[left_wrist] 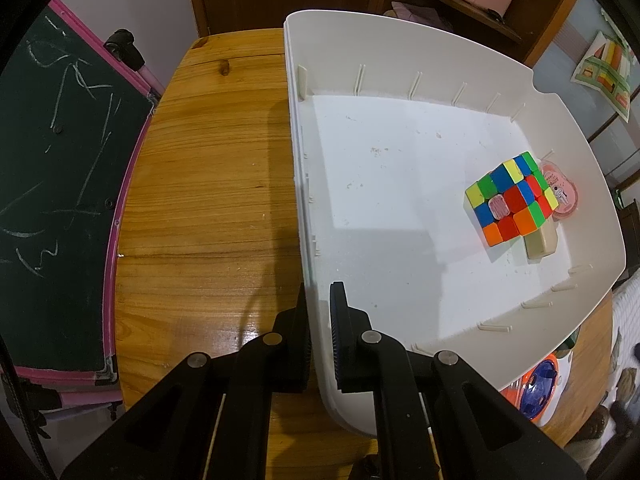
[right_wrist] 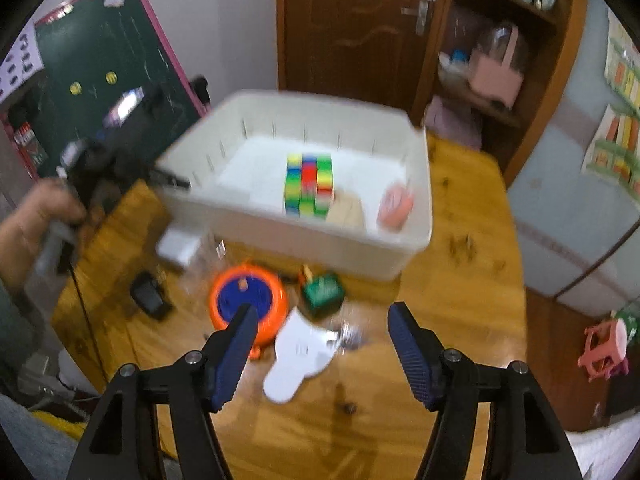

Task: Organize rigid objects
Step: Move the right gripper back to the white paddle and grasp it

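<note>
A white plastic bin [left_wrist: 400,48] stands on the wooden table [left_wrist: 208,200]. Inside it, at the far right, lie a colourful puzzle cube [left_wrist: 508,200], a pink round item [left_wrist: 560,192] and a beige block [left_wrist: 540,242]. My left gripper [left_wrist: 320,296] is shut on the bin's near left wall, one finger on each side of it. In the blurred right wrist view, the bin [right_wrist: 320,236] holds the cube [right_wrist: 308,184]. My right gripper [right_wrist: 322,312] hangs open above the table in front of the bin, nothing between its fingers. Below it lies a white flat piece [right_wrist: 300,356].
In front of the bin sit an orange and blue round toy [right_wrist: 248,304], a small green basket [right_wrist: 322,290], a black item [right_wrist: 150,300] and a small white box [right_wrist: 178,246]. A person's hand [right_wrist: 40,216] holds the left gripper. A chalkboard [left_wrist: 60,180] stands left of the table.
</note>
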Motion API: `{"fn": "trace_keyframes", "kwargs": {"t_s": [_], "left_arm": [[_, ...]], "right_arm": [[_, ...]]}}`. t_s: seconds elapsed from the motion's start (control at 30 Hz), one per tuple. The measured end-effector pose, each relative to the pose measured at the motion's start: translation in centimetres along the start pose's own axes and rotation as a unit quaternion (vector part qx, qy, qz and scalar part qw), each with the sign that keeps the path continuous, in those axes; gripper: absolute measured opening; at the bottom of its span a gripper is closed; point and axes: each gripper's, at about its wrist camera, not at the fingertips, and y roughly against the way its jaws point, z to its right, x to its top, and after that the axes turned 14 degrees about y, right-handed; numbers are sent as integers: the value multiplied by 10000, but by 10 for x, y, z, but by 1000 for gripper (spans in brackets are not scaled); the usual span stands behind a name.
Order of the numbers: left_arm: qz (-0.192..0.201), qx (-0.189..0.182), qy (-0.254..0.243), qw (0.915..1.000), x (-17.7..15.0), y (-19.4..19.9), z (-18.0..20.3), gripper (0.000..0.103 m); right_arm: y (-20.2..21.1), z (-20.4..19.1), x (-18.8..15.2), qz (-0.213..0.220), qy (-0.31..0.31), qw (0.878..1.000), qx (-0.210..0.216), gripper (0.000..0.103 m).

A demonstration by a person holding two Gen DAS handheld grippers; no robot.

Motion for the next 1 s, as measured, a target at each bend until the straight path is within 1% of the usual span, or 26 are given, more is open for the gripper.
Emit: {"fn": "trace_keyframes", "kwargs": {"t_s": [0.03,0.13,0.27,0.37,0.6,0.73,1.0], "left_arm": [[-3,-2,-10,10000,0,0,0,9],[18,58,-52,10000,1,-1,1,9],[35,194,-79,9998,2,-3,4,9],[43,259,-79,9996,3,-5,4,11],[68,311,-58,9995,2,-3,0,13],[96,349,8,9993,0,0,-8,13],[134,380,220,9989,-8,6,-26,14]], "right_arm": [[-10,0,-7,-96,-74,9999,80,68],[-28,-3,-20,-307,-195,9992,149,68],[-43,-4,-30,-471,-271,9983,195,68],[-49,-6,-31,-527,-326,9976,299,68],[-65,-14,-33,-687,-274,9967,341,68],[-76,-17,-36,-816,-275,9956,357,68],[-88,-18,-41,-919,-233,9950,317,68]]}}
